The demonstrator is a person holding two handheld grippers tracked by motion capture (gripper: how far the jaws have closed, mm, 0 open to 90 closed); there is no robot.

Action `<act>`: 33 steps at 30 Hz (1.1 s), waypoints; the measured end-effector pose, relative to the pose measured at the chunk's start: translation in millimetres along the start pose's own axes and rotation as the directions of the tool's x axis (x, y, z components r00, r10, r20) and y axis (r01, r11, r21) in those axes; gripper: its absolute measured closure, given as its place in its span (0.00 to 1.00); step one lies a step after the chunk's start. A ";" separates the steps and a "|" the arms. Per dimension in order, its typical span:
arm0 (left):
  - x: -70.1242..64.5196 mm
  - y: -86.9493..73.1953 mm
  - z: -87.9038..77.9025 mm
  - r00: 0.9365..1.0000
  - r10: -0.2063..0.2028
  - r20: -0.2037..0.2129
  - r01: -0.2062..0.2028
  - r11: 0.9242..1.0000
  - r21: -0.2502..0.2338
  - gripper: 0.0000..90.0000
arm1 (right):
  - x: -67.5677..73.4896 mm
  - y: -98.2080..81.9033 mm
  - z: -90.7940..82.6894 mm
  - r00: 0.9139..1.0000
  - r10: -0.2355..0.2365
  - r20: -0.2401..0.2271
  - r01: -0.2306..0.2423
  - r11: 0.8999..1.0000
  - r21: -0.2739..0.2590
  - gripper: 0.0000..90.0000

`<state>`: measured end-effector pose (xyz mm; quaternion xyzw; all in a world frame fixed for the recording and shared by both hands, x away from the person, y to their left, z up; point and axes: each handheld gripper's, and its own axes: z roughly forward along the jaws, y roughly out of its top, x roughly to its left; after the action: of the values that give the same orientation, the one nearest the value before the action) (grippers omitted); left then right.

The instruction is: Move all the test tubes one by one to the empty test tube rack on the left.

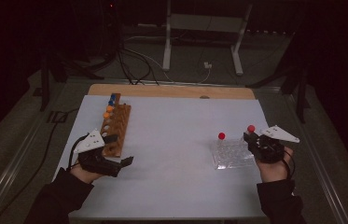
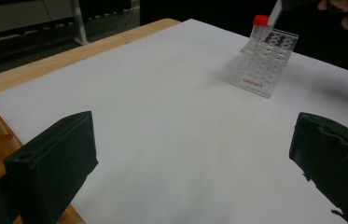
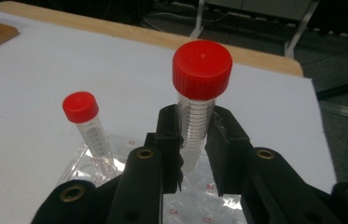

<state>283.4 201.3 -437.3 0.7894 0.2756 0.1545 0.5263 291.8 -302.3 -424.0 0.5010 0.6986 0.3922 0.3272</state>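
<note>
— What's on my left?

— My left gripper [image 1: 126, 162] rests with jaws spread wide, holding nothing, just beside the wooden rack [image 1: 115, 129] of blue- and orange-capped tubes.

— And right?

— My right gripper [image 3: 194, 149] pinches a red-capped tube [image 3: 198, 109] above the clear rack [image 1: 230, 154], where a second red-capped tube [image 1: 221, 136] stands. I judge it's mid-transfer; next needs a steady carry. The right gripper view shows the tube's graduations; the high view doesn't.

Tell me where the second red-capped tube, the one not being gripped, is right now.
The free red-capped tube stands in the clear rack on the table's right side in the high view, left of the right gripper, which holds the other tube.
</note>
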 end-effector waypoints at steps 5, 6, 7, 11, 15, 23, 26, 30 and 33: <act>-0.6 0.3 0.2 1.000 0.001 0.000 -0.001 1.000 0.000 0.02 | 0.8 3.8 -11.7 1.000 -0.002 -0.015 0.002 1.000 -0.011 0.83; -0.9 0.4 0.3 1.000 0.002 0.001 -0.002 1.000 0.000 0.02 | 1.8 4.3 -13.8 1.000 -0.003 -0.023 0.003 1.000 -0.008 0.83; -1.0 0.5 0.4 1.000 0.002 0.003 -0.002 1.000 0.001 0.02 | 3.2 4.8 -15.7 0.999 -0.010 -0.030 0.010 1.000 -0.005 0.83; -1.4 0.4 1.0 1.000 0.003 0.010 -0.003 1.000 0.011 0.02 | 12.5 5.8 -21.7 0.997 -0.026 -0.069 0.026 1.000 -0.003 0.83; -2.4 0.7 1.3 1.000 0.006 0.009 -0.006 1.000 0.014 0.02 | 26.2 7.6 -25.9 0.991 -0.050 -0.121 0.049 0.999 -0.006 0.83; -4.6 2.0 2.9 1.000 0.007 0.023 -0.007 1.000 0.014 0.02 | 55.5 11.4 -29.2 0.971 -0.097 -0.217 0.095 0.995 -0.021 0.83; -6.7 3.3 4.8 0.999 0.006 0.034 -0.006 1.000 0.015 0.02 | 65.5 10.9 -25.3 0.963 -0.117 -0.242 0.116 0.993 -0.016 0.83; -10.7 5.6 9.2 0.998 0.018 0.053 -0.020 1.000 0.023 0.02 | 77.1 8.7 -18.9 0.954 -0.130 -0.271 0.134 0.991 -0.003 0.83; -13.4 8.6 12.2 0.997 0.026 0.068 -0.028 0.999 0.026 0.02 | 82.8 7.7 -15.1 0.949 -0.141 -0.282 0.147 0.989 0.001 0.83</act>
<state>281.5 181.7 -433.6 0.8048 0.2489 0.1314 0.5226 258.8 -225.0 -415.4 0.3916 0.7770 0.4266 0.2469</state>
